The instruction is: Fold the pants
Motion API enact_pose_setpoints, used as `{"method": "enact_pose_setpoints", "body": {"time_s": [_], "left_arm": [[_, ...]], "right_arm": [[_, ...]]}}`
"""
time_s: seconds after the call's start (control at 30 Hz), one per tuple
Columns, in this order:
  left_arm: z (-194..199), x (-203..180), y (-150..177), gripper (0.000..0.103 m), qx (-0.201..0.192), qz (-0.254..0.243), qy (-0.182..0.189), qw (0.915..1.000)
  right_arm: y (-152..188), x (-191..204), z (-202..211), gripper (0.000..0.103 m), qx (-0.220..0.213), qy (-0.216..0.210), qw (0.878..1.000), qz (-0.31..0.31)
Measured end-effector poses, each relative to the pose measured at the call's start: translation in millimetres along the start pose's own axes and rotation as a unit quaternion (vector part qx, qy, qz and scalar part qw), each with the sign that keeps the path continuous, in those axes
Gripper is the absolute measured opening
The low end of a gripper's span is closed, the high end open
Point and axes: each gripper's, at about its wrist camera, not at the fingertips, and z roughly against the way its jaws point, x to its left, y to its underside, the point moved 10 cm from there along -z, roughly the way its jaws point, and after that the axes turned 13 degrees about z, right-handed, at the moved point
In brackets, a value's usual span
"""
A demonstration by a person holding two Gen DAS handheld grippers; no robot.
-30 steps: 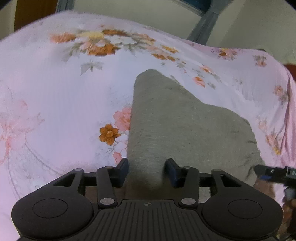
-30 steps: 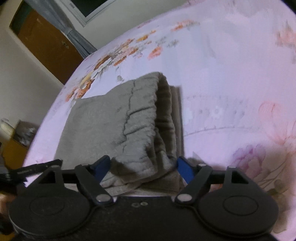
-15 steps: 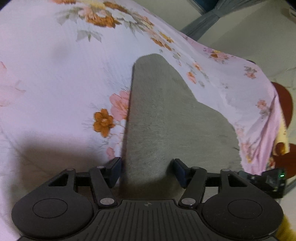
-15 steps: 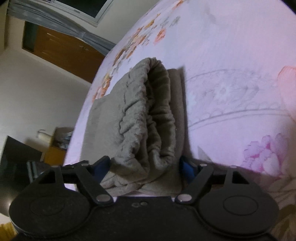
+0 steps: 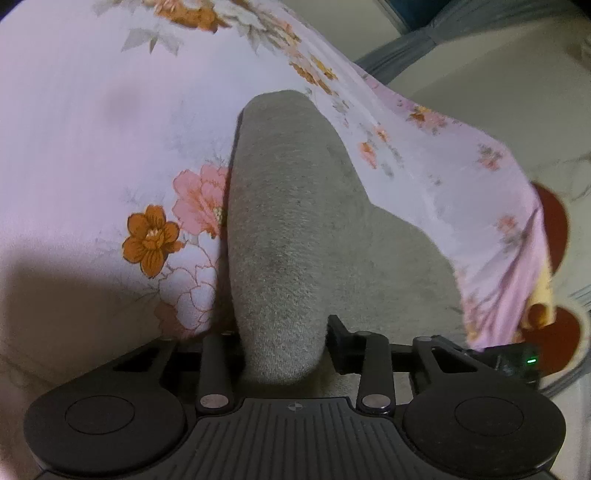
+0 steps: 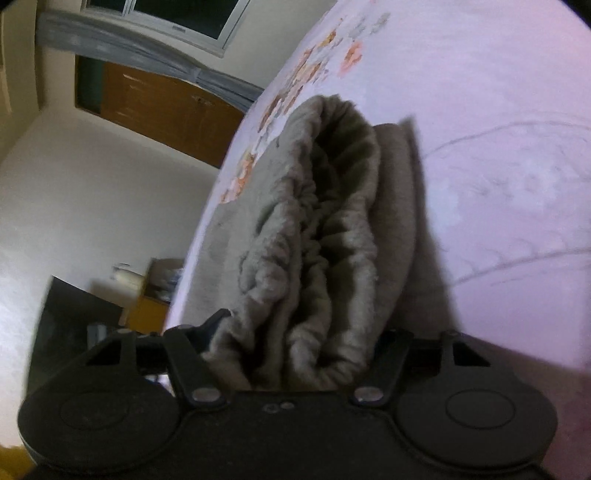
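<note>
Grey pants [image 5: 295,229] are laid on a bed covered with a flowered pink sheet [image 5: 92,129], near its edge, and are already folded into a narrow stack of layers. The folded end is taken between the jaws of the left gripper [image 5: 284,343], which have just been closing and are now pressed on the cloth. The gathered waistband [image 6: 325,240] is seen between the jaws of the right gripper [image 6: 299,339]; these have also just been closing, and the cloth seems to be squeezed, so a grip is judged. One more fold, end to end, is probably left. Around the bed, a wooden door [image 6: 159,110], a curtain [image 6: 147,62], a window [image 6: 177,14] and a small cabinet [image 6: 151,314] are visible. Nothing is found in the way on the sheet.
</note>
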Motion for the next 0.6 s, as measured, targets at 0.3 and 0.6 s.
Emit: {"method": "enact_pose_setpoints", "body": {"time_s": [0.3, 0.6], "left_arm": [[14, -47, 9, 0.023, -0.064, -0.113, -0.077, 0.9885], [59, -78, 12, 0.023, -0.109, -0.177, -0.064, 0.9761]], "right_arm": [[-5, 40, 19, 0.057, -0.043, 0.042, 0.998, 0.032], [-27, 86, 36, 0.056, -0.080, -0.003, 0.996, 0.045]]}}
